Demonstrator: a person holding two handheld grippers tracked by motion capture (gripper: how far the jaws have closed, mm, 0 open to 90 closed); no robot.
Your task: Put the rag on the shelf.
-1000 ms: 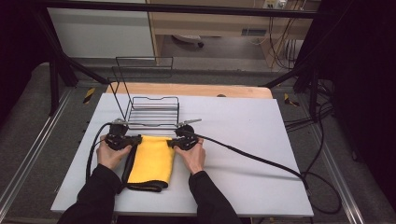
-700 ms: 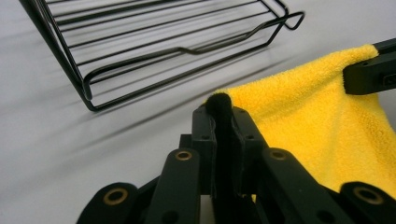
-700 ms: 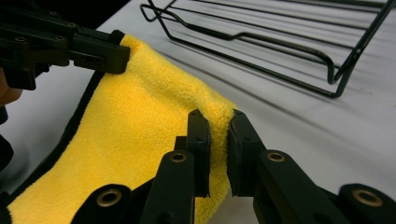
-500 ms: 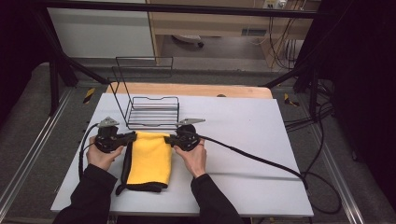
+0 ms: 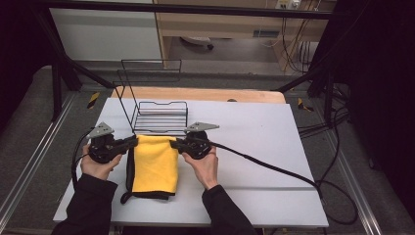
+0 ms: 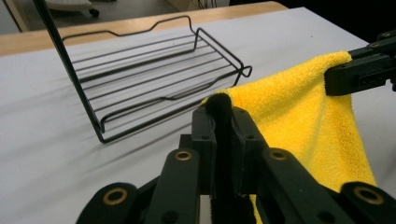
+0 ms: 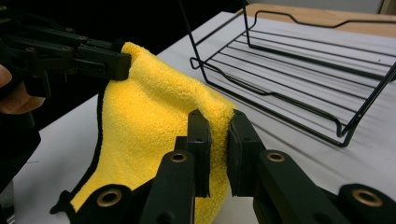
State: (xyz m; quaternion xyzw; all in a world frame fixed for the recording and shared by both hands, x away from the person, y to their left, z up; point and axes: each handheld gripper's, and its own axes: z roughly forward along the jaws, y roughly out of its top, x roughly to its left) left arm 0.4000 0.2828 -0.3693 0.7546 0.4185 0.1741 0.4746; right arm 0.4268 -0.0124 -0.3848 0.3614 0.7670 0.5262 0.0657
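Observation:
A yellow cloth (image 5: 155,164) with a black hem hangs between the two grippers, its far edge lifted and its near part lying on the white table (image 5: 254,147). My left gripper (image 5: 133,142) is shut on the cloth's far left corner (image 6: 219,100). My right gripper (image 5: 172,144) is shut on the far right corner (image 7: 218,116). In the left gripper view the cloth (image 6: 299,121) stretches across to the right gripper (image 6: 329,79). In the right gripper view the cloth (image 7: 149,121) runs to the left gripper (image 7: 122,60).
A black wire rack (image 5: 159,115) with a tall wire back stands just beyond the cloth, also seen as rack (image 6: 154,79) and rack (image 7: 303,70). A black cable (image 5: 274,169) trails right from the right gripper. A wooden strip (image 5: 205,94) lines the table's far edge.
Both grippers have risen and moved away from me with the cloth's far edge, lifting it off the table. The left gripper has also shifted left, so the cloth is stretched wider.

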